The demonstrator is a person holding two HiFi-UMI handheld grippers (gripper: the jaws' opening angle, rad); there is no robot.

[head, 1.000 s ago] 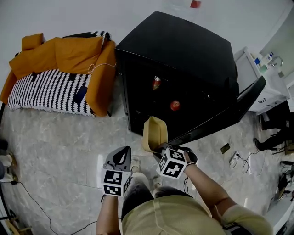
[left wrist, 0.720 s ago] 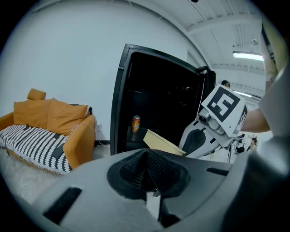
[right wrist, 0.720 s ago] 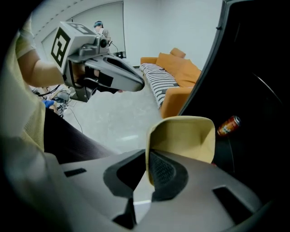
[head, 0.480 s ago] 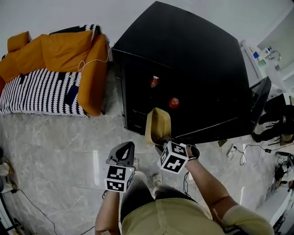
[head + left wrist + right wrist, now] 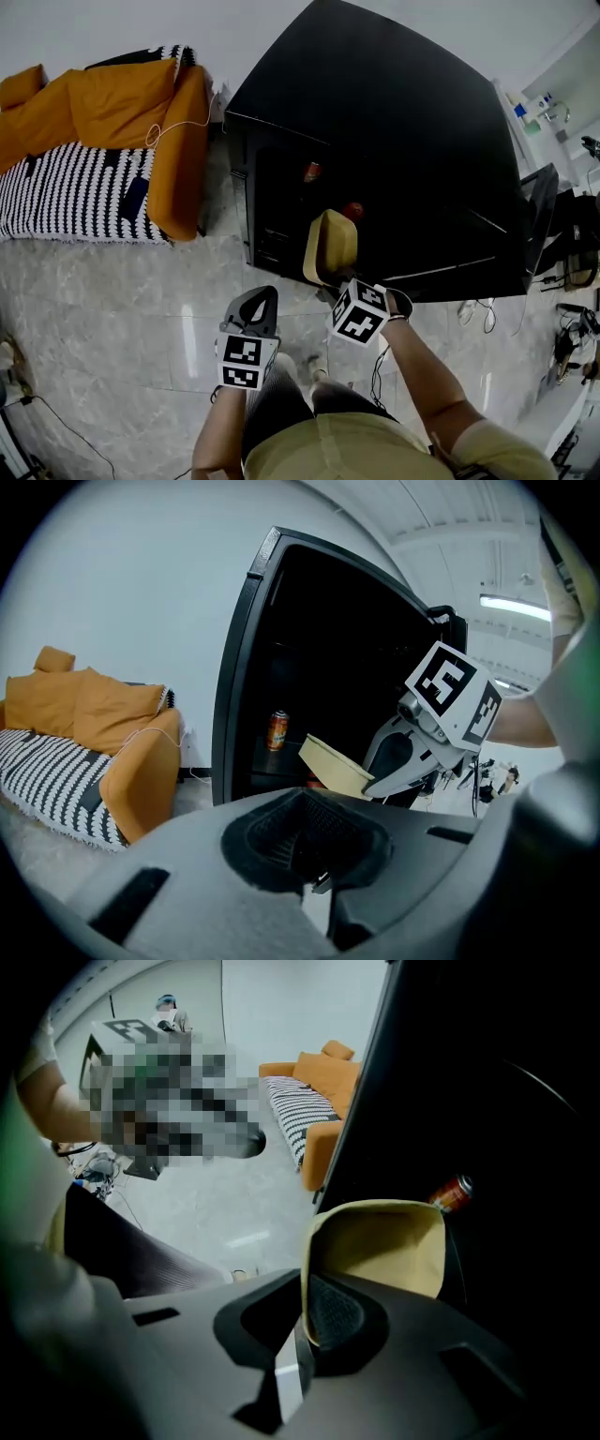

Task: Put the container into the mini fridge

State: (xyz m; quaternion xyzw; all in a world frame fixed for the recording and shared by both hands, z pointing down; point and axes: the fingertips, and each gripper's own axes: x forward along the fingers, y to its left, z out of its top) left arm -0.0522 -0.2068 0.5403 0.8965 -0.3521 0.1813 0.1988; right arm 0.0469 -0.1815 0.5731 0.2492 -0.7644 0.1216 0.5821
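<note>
A beige, empty container [image 5: 330, 246] is held on edge at the open front of the black mini fridge [image 5: 375, 122]. My right gripper [image 5: 333, 283] is shut on its near rim; in the right gripper view the rim of the container [image 5: 380, 1246] sits between the pads at the right gripper [image 5: 305, 1335]. Inside the fridge stand an orange can [image 5: 311, 172] and a red item [image 5: 353, 210]. My left gripper [image 5: 262, 298] hovers to the left, over the floor, shut with nothing in it. In the left gripper view the container [image 5: 336, 764] is tilted in front of the can [image 5: 277, 730].
An orange sofa [image 5: 112, 112] with a striped blanket stands left of the fridge. The fridge door [image 5: 536, 206] hangs open at the right. Cables [image 5: 473, 314] lie on the tiled floor by the door. A white cabinet [image 5: 553, 98] stands at the far right.
My right gripper has carried the container forward and up toward the fridge opening, and I have come closer to the fridge. The left gripper has followed a little, still shut.
</note>
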